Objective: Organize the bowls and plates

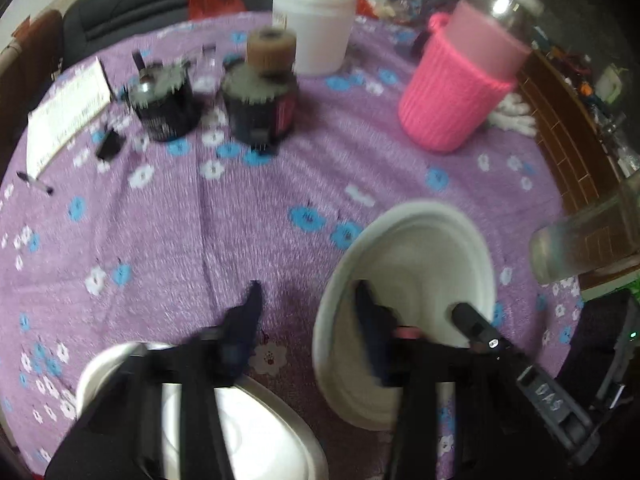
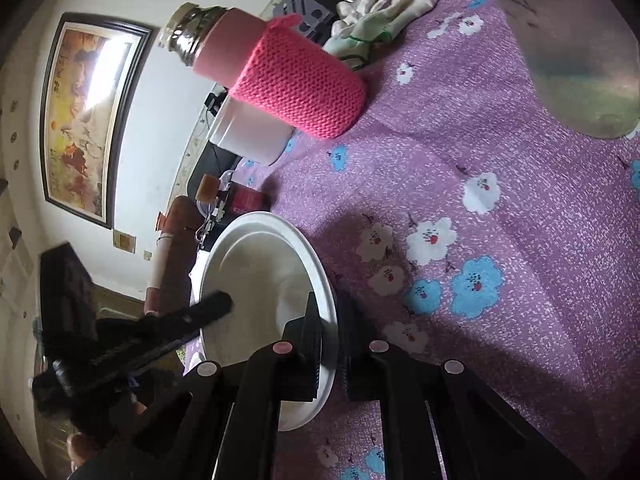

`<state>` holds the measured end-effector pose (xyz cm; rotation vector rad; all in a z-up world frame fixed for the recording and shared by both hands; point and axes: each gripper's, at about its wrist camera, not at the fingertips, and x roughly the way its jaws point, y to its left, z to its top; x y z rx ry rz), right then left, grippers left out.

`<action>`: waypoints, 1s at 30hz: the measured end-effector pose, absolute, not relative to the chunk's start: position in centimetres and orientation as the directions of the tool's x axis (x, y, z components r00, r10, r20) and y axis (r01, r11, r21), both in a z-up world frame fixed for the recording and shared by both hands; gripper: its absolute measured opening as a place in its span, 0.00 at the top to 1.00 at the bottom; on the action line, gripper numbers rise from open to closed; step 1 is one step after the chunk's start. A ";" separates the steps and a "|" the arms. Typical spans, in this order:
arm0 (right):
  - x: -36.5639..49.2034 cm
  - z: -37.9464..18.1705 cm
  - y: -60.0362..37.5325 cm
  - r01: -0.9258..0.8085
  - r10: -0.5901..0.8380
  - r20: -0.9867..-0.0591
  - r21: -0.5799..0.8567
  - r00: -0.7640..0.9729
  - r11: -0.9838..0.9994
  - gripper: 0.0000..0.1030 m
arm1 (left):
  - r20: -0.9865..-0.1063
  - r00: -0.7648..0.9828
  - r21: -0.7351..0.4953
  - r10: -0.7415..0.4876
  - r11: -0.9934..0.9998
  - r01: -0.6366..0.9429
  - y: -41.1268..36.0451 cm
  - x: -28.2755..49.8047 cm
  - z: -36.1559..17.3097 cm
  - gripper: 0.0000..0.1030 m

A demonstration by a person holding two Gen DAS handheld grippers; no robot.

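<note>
1. Nearest the left wrist view is the left hand-held gripper [image 1: 309,286], blurred and pointing steeply down. Its jaws stand partly apart, one finger inside the white bowl [image 1: 420,248] and the other outside, over the cloth. The bowl's left rim lies between them, and no pad is seen pressing on it.
2. Right hand-held gripper [image 2: 329,300] – clamped tight on the near rim of the same bowl, one finger inside and one outside.
3. That bowl is tipped up on edge, its hollow facing left in the right wrist view, near the front right of the bench [image 1: 280,184].
4. A second white dish [image 1: 260,432] lies flat on the purple flowered cloth, under the left hand-held gripper at the near edge.
5. Far side of the bench – a bottle in a pink knitted sleeve [image 1: 456,96] on the right, a white tub [image 1: 320,24] behind, and two dark jars [image 1: 164,108] to the left.
</note>
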<state>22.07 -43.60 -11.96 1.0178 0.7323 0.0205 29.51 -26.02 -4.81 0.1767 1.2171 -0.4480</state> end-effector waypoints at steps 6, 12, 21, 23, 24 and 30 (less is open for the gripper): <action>21.8 -12.1 -43.8 0.310 0.348 -0.539 0.786 0.767 0.535 0.91 | -0.935 0.258 -0.117 -0.243 0.898 0.424 -26.5 28.7 -5.1 0.93; 21.2 -12.1 -44.4 0.307 0.354 -0.520 0.805 0.777 0.507 0.91 | -0.931 0.269 -0.113 -0.247 0.895 0.433 -26.6 28.0 -4.2 0.94; 18.0 -8.9 -44.3 0.224 0.397 -0.437 0.848 0.807 0.480 0.92 | -0.884 0.368 -0.126 -0.290 0.904 0.409 -23.7 23.7 0.9 0.94; 17.2 -7.7 -43.4 0.185 0.414 -0.411 0.855 0.812 0.485 0.92 | -0.873 0.393 -0.127 -0.290 0.912 0.391 -22.5 22.5 2.0 0.94; 16.7 -7.1 -42.9 0.165 0.423 -0.399 0.856 0.814 0.490 0.92 | -0.867 0.408 -0.126 -0.287 0.917 0.378 -21.5 21.7 2.8 0.94; 14.1 -4.5 -37.7 0.047 0.510 -0.337 0.865 0.791 0.499 0.92 | -0.824 0.502 -0.129 -0.262 0.950 0.284 -14.7 17.1 5.8 0.94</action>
